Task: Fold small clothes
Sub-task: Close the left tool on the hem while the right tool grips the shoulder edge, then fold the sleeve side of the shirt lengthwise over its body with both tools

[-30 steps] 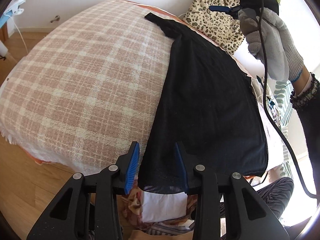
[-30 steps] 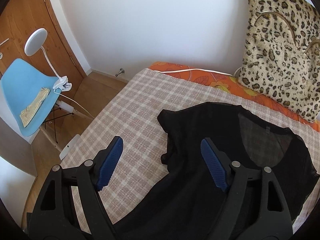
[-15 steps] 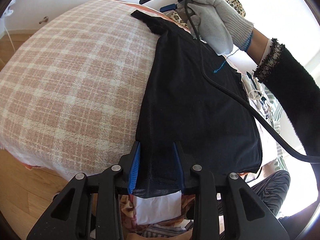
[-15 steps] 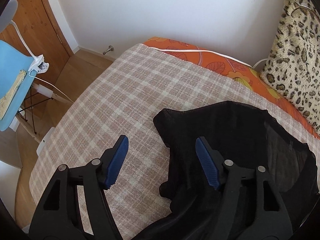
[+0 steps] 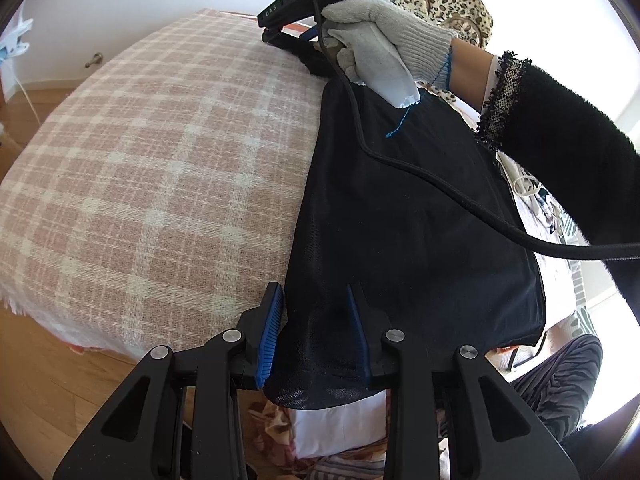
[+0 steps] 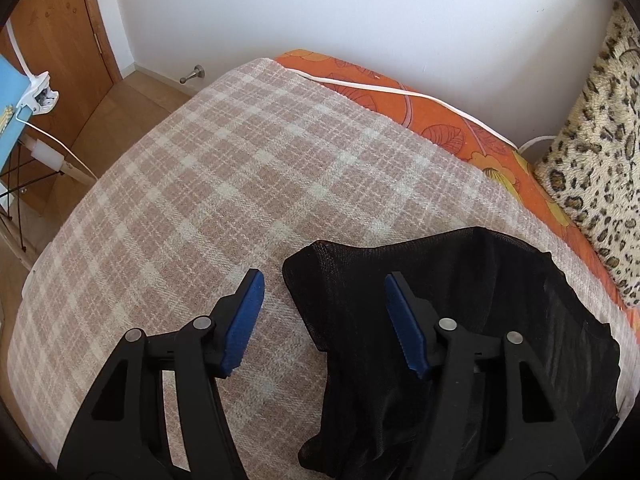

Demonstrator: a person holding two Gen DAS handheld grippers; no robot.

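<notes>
A pink plaid blanket [image 5: 152, 168] covers the bed, a black mesh top [image 5: 408, 216] spread on it. The left gripper [image 5: 314, 334] straddles its hem, jaws apart. The right gripper [image 6: 324, 308], also parted, hovers at the sleeve [image 6: 320, 280].

A black sheer mesh garment [image 5: 412, 216] is being spread on the right part of a pink-and-cream plaid blanket [image 5: 160, 168] covering the bed; behind it, a leopard-print plush cushion [image 6: 596, 184] is being propped against the wall.
</notes>
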